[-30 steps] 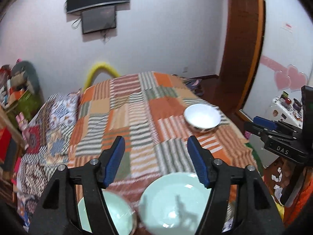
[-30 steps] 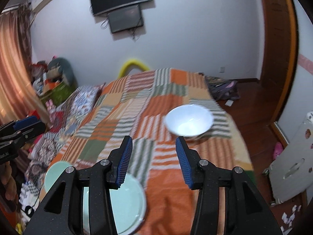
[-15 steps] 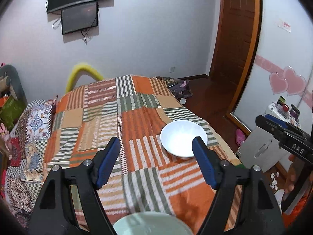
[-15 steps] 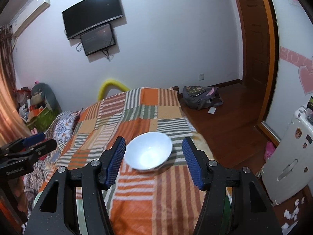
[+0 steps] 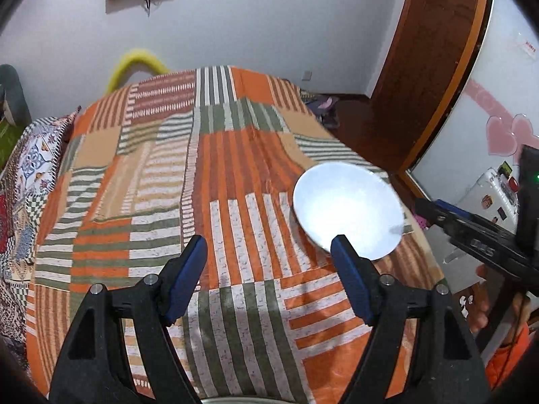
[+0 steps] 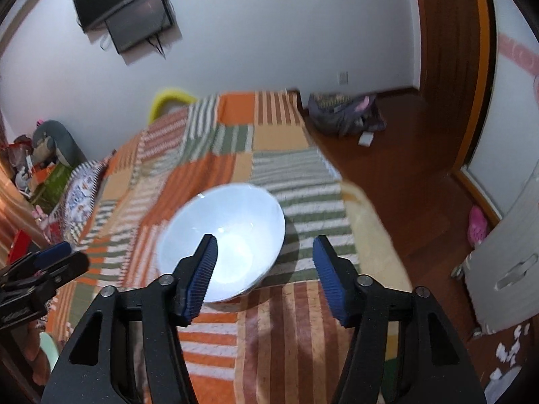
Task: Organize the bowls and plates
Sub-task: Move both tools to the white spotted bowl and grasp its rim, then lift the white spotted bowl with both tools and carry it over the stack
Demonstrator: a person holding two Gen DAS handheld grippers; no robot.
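Both wrist cams angled down, sharing white bowl (image 5: 347, 212).

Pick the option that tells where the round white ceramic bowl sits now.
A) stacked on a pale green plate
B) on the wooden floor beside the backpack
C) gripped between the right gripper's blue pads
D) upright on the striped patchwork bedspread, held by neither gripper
D: the round white ceramic bowl rests upright on the striped patchwork bedspread, and the right gripper stands open, its pads not pressing on the bowl.
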